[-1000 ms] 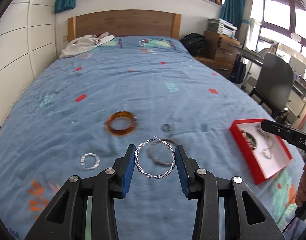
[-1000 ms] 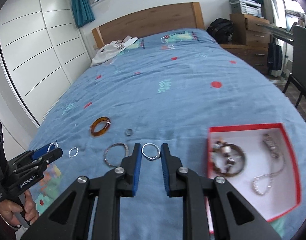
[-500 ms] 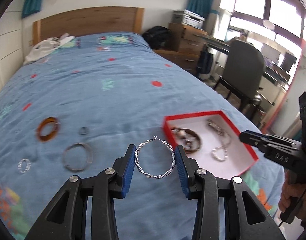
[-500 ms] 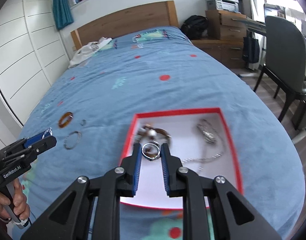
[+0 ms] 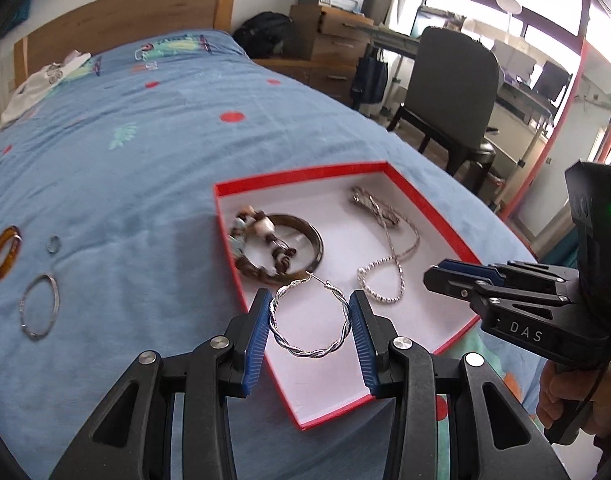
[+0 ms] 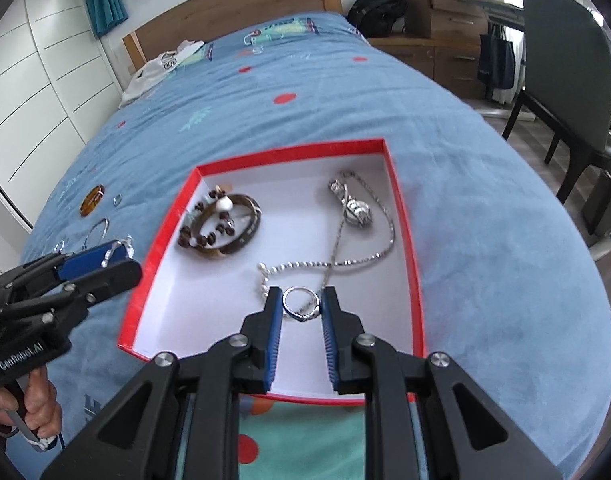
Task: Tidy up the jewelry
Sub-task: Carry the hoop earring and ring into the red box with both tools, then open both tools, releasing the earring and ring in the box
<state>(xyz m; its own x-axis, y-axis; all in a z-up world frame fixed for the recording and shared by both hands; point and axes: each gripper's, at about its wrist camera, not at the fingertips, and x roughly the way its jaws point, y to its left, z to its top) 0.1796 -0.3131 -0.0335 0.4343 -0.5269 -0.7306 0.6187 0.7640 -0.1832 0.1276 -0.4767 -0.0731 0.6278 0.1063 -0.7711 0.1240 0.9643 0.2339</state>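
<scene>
My left gripper (image 5: 310, 304) is shut on a twisted silver hoop earring (image 5: 311, 354), held over the near left edge of the red box (image 5: 297, 176). The box's white floor holds a dark bangle with a beaded bracelet (image 5: 281, 248) and a silver chain necklace (image 5: 389, 248). My right gripper (image 6: 302, 298) is shut on a small silver ring (image 6: 305, 317) above the near part of the red box (image 6: 289, 152), close to the chain's end. Each gripper appears side-on in the other's view: right gripper (image 5: 437, 276), left gripper (image 6: 113, 264).
Loose on the blue bedspread left of the box lie an amber bangle (image 5: 5, 252), a small ring (image 5: 54, 245) and a thin silver bangle (image 5: 39, 306). A dark chair (image 5: 453, 80) and wooden drawers (image 5: 333, 36) stand right of the bed. White clothing (image 6: 161, 64) lies by the headboard.
Both grippers have swung right and down, from above the loose jewelry to over the red box. Each keeps its piece; the jaws have not changed.
</scene>
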